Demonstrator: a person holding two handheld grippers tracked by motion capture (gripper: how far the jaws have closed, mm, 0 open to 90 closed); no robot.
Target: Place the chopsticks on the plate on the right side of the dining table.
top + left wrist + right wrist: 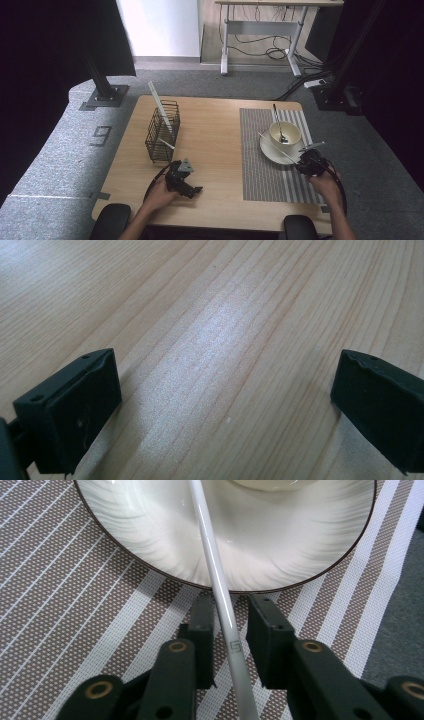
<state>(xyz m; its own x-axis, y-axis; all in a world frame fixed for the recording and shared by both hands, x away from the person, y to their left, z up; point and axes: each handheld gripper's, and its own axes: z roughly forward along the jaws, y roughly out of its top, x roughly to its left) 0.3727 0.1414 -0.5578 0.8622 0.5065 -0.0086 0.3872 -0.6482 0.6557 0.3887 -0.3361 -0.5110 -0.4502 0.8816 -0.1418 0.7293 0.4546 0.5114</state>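
The table [215, 150] carries everything; the striped placemat [265, 170] serves as the landmark for what follows. Well to the left of the placemat stands a wire basket [162, 132] with white utensils upright in it — apparently the stock from which pieces are drawn. On the placemat's far right part sits a white plate [150, 535], and on the plate a bowl [285, 133] with a spoon [278, 124] leaning in it.

A white chopstick [222, 595] lies slanted across the plate's rim, its near end out over the placemat. The right gripper [230, 625] brackets that near end: its fingers [202, 625] stand narrowly apart with a small gap on each side, so the chopstick is not clamped. The plate rim, by this reading, props the stick clear of the cloth.

The left gripper [184, 180] rests left of the placemat on bare wood, fingers [75, 410] spread wide and holding nothing — parked, it seems.
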